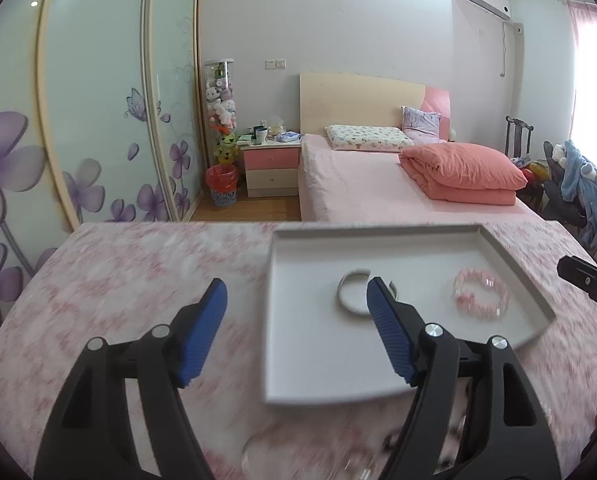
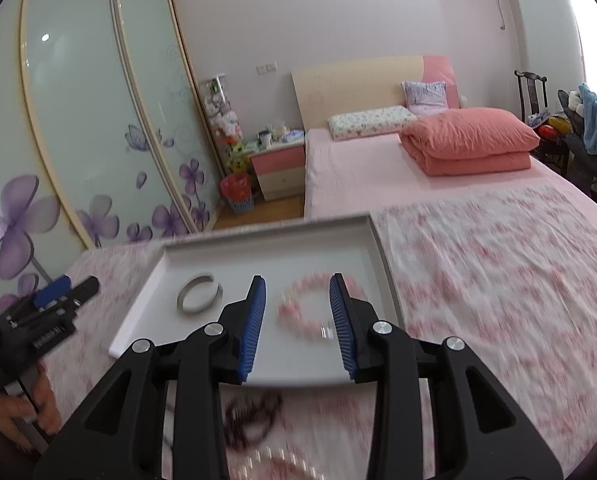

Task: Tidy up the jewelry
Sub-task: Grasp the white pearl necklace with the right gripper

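Observation:
A white tray [image 1: 306, 352] lies on a pink floral tablecloth [image 1: 138, 280]. In it are a silver bangle [image 1: 344, 304] on the left and a pink bead bracelet [image 1: 481, 298] on the right. My left gripper [image 1: 296, 286] stands open and empty, its blue fingers straddling the tray's left edge. In the right wrist view, my right gripper [image 2: 298, 280] is open just above the pink bead bracelet [image 2: 294, 314]. That bracelet rests flat in the tray [image 2: 258, 248], untouched by the pads. The silver bangle [image 2: 199, 298] lies to the left.
A dark bead bracelet [image 2: 250, 416] and a pale bead strand [image 2: 282, 464] lie on the cloth in front of the tray. A hand [image 2: 38, 404] holds the left gripper [image 2: 70, 288] at the left. A bed [image 1: 378, 192] stands beyond the table and wardrobe doors [image 1: 98, 120] to the left.

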The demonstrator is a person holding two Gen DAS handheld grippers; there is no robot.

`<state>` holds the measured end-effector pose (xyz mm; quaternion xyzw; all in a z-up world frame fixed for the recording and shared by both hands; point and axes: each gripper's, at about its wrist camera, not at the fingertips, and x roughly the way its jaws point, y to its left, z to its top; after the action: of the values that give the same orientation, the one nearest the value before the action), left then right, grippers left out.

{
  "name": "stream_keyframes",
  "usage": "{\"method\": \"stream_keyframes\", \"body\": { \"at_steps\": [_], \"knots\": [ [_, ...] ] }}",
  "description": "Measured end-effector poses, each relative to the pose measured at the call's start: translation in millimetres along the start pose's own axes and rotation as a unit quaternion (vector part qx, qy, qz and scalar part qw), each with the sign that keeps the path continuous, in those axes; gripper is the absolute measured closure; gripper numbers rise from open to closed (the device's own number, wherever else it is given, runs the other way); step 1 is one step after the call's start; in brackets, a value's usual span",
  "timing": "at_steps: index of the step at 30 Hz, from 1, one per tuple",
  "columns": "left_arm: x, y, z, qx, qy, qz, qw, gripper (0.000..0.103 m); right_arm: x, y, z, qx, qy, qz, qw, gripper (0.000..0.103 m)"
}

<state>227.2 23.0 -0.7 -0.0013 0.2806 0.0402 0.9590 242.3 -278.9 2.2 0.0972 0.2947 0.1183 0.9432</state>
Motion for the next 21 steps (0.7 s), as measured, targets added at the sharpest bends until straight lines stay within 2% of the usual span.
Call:
{"method": "stream_keyframes", "body": {
  "at_steps": [6, 13, 21],
  "knots": [
    [-36.7, 24.7, -39.0, 0.004, 0.016, 0.002, 0.9999, 0.026, -13.3, -9.3, -37.8, -0.007, 0.061, -0.011, 0.998, 0.068],
    [-47.7, 40.9, -69.8, 0.008, 0.046, 0.005, 0.9989, 0.024, -11.1, -13.5, -76.4, -0.029, 0.133, -0.013, 0.991, 0.072],
    [-48.3, 39.1, -87.6, 0.012, 0.067, -0.009, 0.9977, 0.018, -9.6, -10.3, -96.1, -0.056, 0.159, -0.020, 0.986, 0.072]
  ]
}}
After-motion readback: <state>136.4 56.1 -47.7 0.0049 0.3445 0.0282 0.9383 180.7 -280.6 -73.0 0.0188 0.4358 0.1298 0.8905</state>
